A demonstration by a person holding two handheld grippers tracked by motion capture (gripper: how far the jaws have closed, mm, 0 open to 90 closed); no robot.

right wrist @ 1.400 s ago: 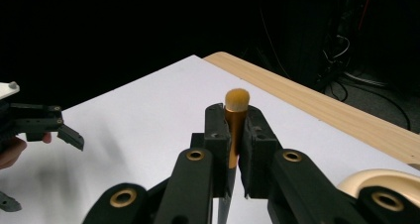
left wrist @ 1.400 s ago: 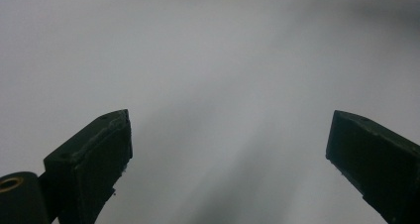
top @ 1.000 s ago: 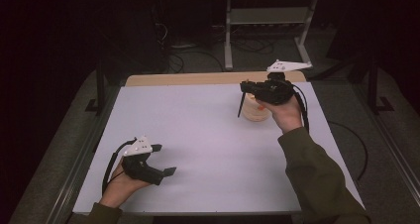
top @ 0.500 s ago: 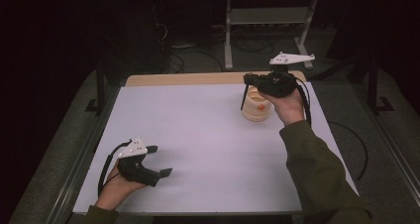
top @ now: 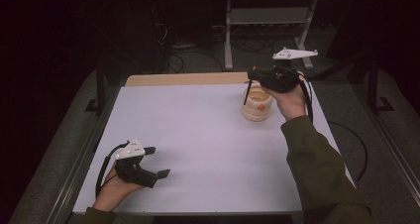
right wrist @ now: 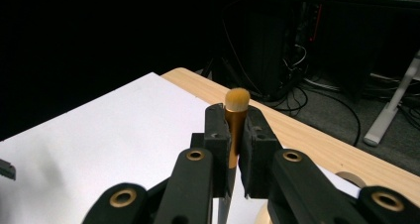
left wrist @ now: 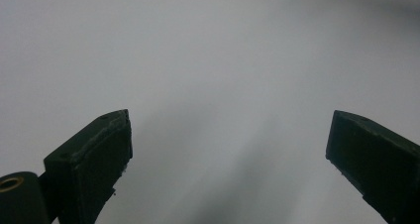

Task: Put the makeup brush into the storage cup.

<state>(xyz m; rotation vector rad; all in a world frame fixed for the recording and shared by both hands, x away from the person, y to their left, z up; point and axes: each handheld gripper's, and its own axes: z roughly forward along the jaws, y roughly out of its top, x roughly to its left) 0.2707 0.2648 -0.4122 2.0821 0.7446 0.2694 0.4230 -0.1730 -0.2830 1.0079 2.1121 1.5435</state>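
Jaws of the right gripper (right wrist: 236,149) pinch a makeup brush (right wrist: 236,116) — gold ferrule between the pads, tan bristle tip poking out beyond them. In the high view this gripper sits at the upper right, the brush's dark handle slanting down into a pale round holder (top: 257,106) on the tabletop (top: 198,130). At the lower left, the left gripper (top: 157,162) rests low with jaws spread — nothing between them.
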